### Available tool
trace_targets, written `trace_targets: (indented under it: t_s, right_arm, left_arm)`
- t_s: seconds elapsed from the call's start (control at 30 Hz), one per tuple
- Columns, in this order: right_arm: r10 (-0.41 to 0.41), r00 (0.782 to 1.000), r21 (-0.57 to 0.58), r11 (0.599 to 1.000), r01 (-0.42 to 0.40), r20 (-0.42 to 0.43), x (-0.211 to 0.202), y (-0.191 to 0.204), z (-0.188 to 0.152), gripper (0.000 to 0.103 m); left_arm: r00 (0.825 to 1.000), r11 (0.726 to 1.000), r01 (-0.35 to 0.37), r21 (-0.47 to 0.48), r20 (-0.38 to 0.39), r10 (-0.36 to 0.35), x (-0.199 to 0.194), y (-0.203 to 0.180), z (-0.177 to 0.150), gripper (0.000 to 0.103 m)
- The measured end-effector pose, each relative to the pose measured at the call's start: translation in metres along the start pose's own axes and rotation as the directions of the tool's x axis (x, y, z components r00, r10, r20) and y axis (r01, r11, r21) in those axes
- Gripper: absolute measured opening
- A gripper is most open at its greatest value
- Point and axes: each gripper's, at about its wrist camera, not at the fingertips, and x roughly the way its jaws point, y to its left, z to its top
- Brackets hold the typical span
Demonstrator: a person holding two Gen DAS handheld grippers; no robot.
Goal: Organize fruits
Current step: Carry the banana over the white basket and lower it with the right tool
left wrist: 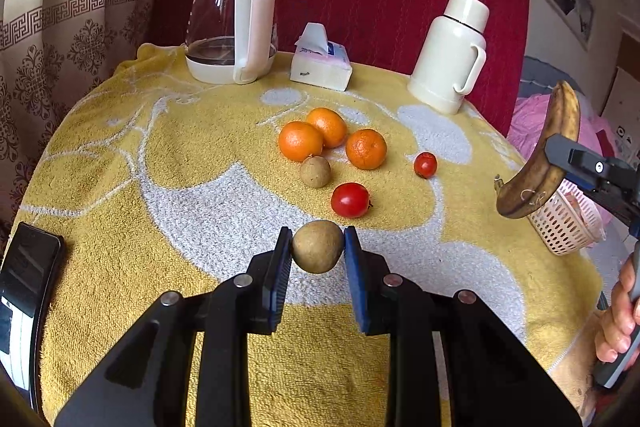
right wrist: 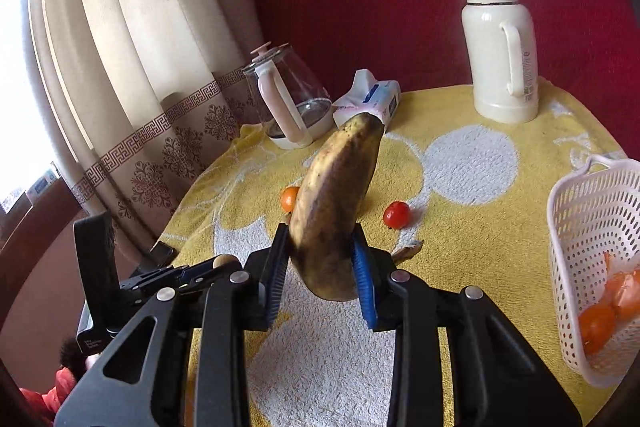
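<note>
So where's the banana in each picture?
Left wrist view: the banana is at the far right edge, held up above the table by the right gripper.
Right wrist view: the banana is in the middle, standing between the gripper's fingers.
Shared landmark: the cream flask near the table's back edge.

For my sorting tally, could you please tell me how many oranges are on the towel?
3, clustered mid-towel: left, rear, right. Orange fruit also lies in the basket, partly hidden.

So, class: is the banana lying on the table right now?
No: the right gripper is shut on the banana and holds it up above the yellow towel.
</note>
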Motion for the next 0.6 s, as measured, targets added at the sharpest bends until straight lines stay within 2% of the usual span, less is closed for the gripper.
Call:
trace_targets:
  t_s: [0.1, 0.37, 0.6]
  right_arm:
    - [-0.005, 0.999, 0.013, 1.0, 0.004, 0.04, -0.016, -0.005, 0.008, 0.031]
    - [-0.092, 0.987, 0.069, 0.994, 0.084, 0.132, -0.061, -0.038, 0.021, 0.031]
    - [-0.18, 0.97, 0.143, 0.977, 0.157, 0.163, -0.093, -0.08, 0.019, 0.031]
  left_arm:
    - [1.0, 1.0, 0.005, 0.011, 0.005, -0.005, -0.003, -0.007, 0.0, 0.026]
    - [0.999, 0.999, 0.026, 0.042, 0.018, -0.027, -0.011, -0.027, 0.005, 0.026]
    - [0.999, 0.997, 0.04, 0.07, 0.021, -0.041, -0.012, -0.045, 0.009, 0.026]
